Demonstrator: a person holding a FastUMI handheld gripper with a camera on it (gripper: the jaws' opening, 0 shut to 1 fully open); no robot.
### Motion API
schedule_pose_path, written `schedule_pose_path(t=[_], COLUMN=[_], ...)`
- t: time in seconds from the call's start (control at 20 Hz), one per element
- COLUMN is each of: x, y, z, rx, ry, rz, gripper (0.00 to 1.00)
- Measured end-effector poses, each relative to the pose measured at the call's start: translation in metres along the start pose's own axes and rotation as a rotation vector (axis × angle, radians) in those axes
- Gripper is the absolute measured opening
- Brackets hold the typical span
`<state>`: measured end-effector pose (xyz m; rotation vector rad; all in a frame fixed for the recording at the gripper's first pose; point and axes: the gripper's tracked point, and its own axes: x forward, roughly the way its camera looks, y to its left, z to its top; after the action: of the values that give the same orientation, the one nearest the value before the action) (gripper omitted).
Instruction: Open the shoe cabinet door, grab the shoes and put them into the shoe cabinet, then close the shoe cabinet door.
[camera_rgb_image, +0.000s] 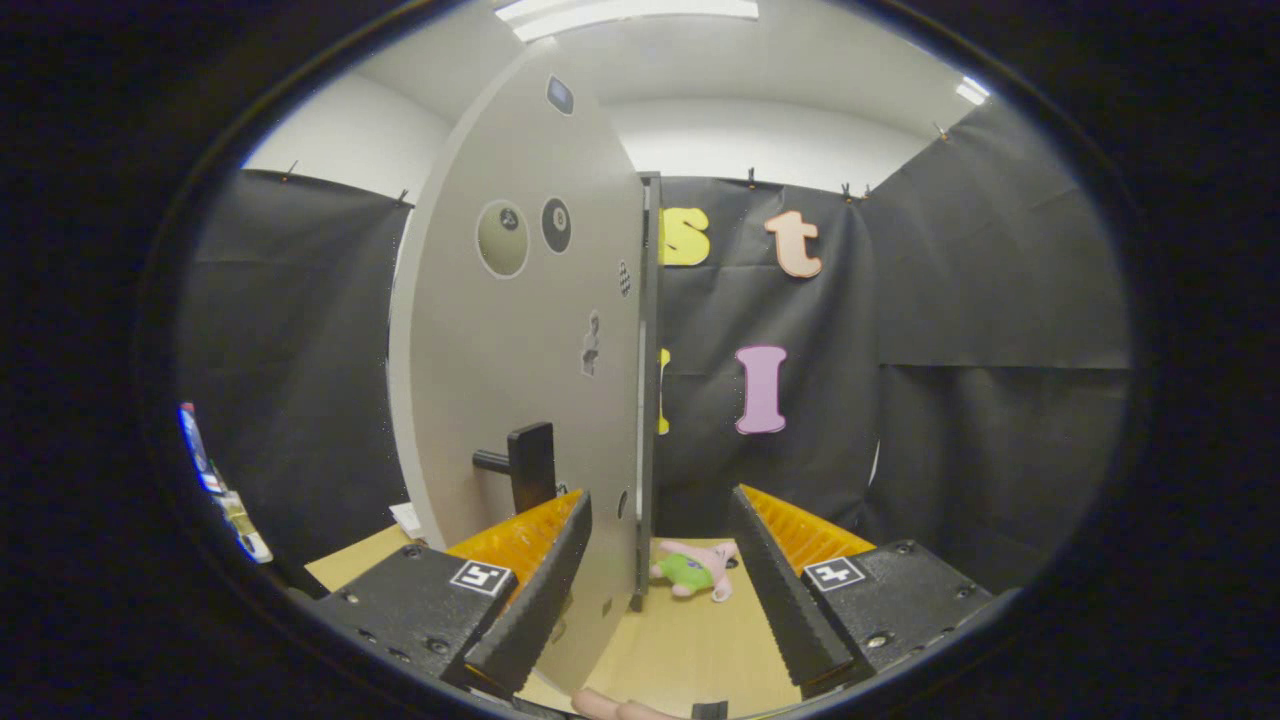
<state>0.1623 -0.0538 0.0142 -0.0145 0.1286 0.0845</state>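
Gripper (660, 560) fingers apart, holding nothing. Shoe cabinet door (520, 400) stands swung open edge-on, its free edge between the fingers, black handle (528, 465) just ahead of the left finger. Pink-green slipper (697, 570) on wooden floor (690, 650) beyond. Likely next: clear door edge, approach slipper low, centred.

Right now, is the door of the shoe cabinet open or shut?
Open. The door is swung out, its free edge toward the camera, handle just beyond the left finger. The gripper is open, holding nothing.
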Motion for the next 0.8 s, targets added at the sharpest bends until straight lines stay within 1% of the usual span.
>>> schedule_pose_path(t=[0.4, 0.65, 0.8], x=[0.016, 0.032, 0.039], y=[0.042, 0.069, 0.093], z=[0.001, -0.003, -0.007], rx=[0.026, 0.005, 0.021], ry=[0.019, 0.029, 0.041], rz=[0.061, 0.055, 0.085], gripper=[0.92, 0.92, 0.92])
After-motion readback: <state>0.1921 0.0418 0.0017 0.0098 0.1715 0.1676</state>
